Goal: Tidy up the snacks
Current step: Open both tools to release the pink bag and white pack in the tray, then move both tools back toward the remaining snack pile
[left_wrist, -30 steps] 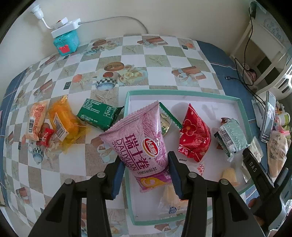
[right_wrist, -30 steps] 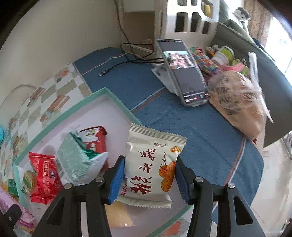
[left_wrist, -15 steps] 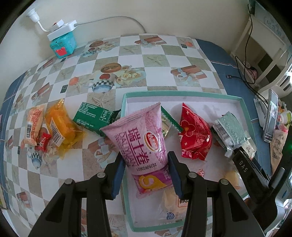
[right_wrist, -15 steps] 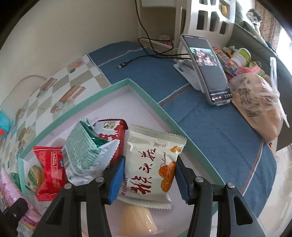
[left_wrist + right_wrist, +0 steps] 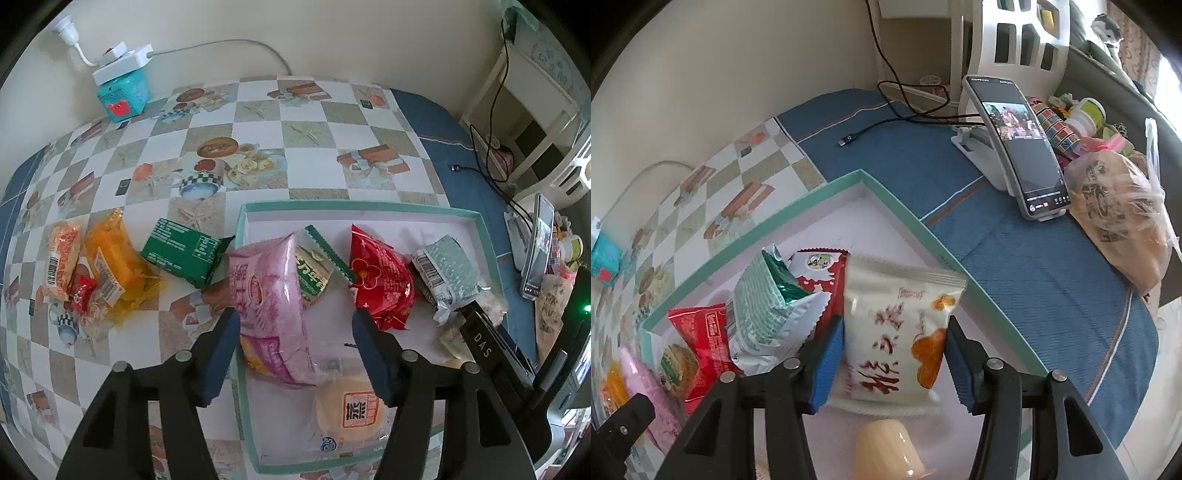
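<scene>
Left gripper (image 5: 295,332): your fingers are spread wide and hold nothing; the pink bag (image 5: 271,306) lies loose between them, nearer the left pad.
Right gripper (image 5: 894,363): your blue pads are clamped on both sides of the white packet (image 5: 897,339), held over the tray.
Nearest clutter: a pale jelly cup (image 5: 886,452) sits just under your right fingers; a yellow cake packet (image 5: 351,410) lies just past your left ones.
Tray (image 5: 354,206): teal rim, white floor; it holds the pink bag, a green-edged packet (image 5: 314,266), a red pouch (image 5: 380,280) and a grey-green packet (image 5: 448,273).
Pink bag's lie: long axis runs away from you, its top leaning over the tray's left rim.
White packet's lie: upright in the grip, crimped top edge pointing away.
Writing: red Chinese characters on the white packet; "DAS" on the black gripper part (image 5: 484,343) at your right.
Outside the tray, left: a green packet (image 5: 184,253), an orange bag (image 5: 114,266), an orange-white packet (image 5: 61,258) and a small red candy (image 5: 83,293).
Far: a phone on a stand (image 5: 1015,147), a plastic bag (image 5: 1119,218) beside it, a teal box (image 5: 123,94) under a power strip.
</scene>
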`<state>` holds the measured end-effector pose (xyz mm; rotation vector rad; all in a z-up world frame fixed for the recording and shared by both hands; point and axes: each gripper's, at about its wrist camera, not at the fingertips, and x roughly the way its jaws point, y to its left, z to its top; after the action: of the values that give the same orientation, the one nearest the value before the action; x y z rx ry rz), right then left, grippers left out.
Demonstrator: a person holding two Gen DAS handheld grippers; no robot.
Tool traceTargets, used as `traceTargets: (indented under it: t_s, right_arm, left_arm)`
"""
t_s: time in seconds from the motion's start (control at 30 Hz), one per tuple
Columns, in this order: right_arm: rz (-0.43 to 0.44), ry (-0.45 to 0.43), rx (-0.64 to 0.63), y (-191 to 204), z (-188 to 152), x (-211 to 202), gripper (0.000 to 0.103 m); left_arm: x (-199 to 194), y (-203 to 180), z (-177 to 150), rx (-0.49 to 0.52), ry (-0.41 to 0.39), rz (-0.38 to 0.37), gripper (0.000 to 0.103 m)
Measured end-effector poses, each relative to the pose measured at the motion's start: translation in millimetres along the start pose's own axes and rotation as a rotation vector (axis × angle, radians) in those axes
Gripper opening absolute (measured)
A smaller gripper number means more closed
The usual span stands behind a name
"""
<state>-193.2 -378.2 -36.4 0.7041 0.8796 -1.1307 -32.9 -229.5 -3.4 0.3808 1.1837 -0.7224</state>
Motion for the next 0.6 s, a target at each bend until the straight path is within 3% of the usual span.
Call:
traceTargets:
  t_s: [0.07,0.2,0.3,0.4,0.43,0.6]
  right_arm:
    - [-0.006,-0.005,0.002,-1,1,-3,0.067]
    - [-0.010,-0.008,0.005,-2,4,-8,0.068]
    - [-0.011,-0.010,0.000,-1,5,-14,0.071]
    - [-0.001,-0.019,-0.013,4,5,-23,0.080]
    - [0.001,-0.023,-0.020,7,5,-27,0.084]
    - [0.025,-0.039,-0.048,19,1,-42,0.084]
  left_arm:
    - [-5,4,2,-0.011,-0.006,0.006,0.065]
    - [-14,21,8,-0.060,-0.013,0.009,0.079]
    - [-20,39,11,-0.123,-0.013,0.014,0.080]
    - [-22,60,12,-0.188,-0.002,0.029,0.095]
    - [-23,67,12,-0.210,-0.005,0.037,0.095]
    - [-31,103,12,-0.308,-0.013,0.073,0.097]
